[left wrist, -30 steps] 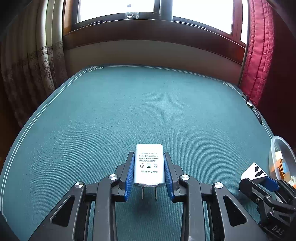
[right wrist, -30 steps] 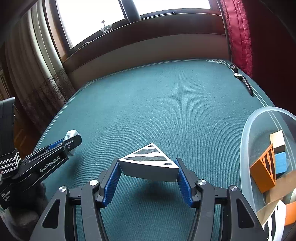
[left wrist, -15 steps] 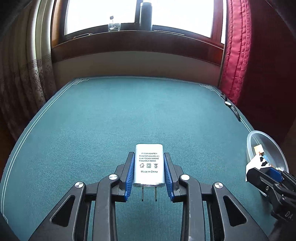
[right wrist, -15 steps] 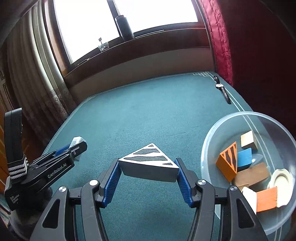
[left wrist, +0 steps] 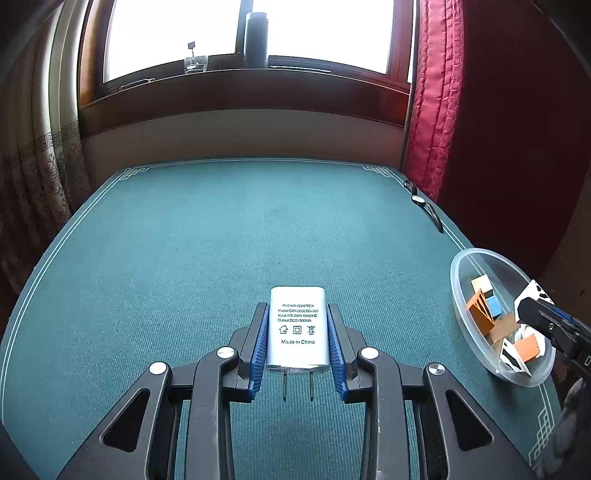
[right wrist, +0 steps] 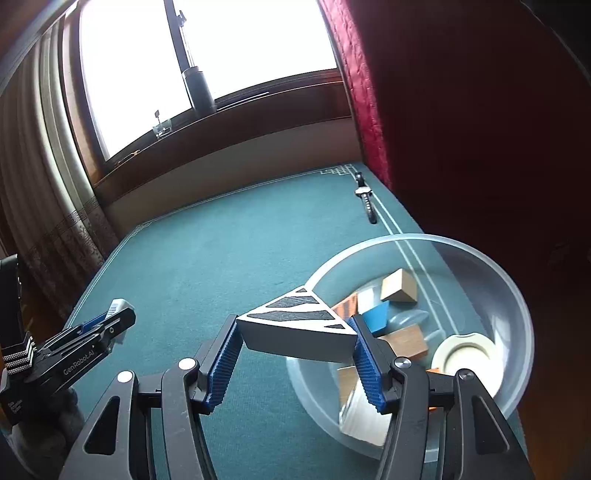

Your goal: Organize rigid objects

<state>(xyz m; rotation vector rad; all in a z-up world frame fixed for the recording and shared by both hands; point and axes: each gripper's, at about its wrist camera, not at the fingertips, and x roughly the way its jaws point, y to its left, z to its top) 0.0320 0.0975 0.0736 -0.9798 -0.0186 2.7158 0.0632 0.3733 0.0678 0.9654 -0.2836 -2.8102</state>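
Observation:
My left gripper (left wrist: 297, 332) is shut on a white power adapter (left wrist: 297, 326), prongs pointing back at me, held above the green table (left wrist: 221, 240). My right gripper (right wrist: 295, 347) is shut on a white triangular block with black stripes (right wrist: 295, 325) and holds it over the left rim of the clear plastic bowl (right wrist: 517, 314). The bowl holds several wooden and coloured blocks and a cream round piece (right wrist: 467, 352). In the left wrist view the bowl (left wrist: 461, 295) sits at the right table edge with the right gripper (left wrist: 546, 325) over it.
A black wristwatch (left wrist: 424, 208) lies at the table's far right edge, also in the right wrist view (right wrist: 365, 199). A red curtain (left wrist: 432, 110) hangs at right, patterned curtains at left. A dark bottle (left wrist: 255, 35) stands on the window sill.
Both grippers have risen and tilted up. My right gripper has moved right with the striped block, from over the table to over the bowl's left rim.

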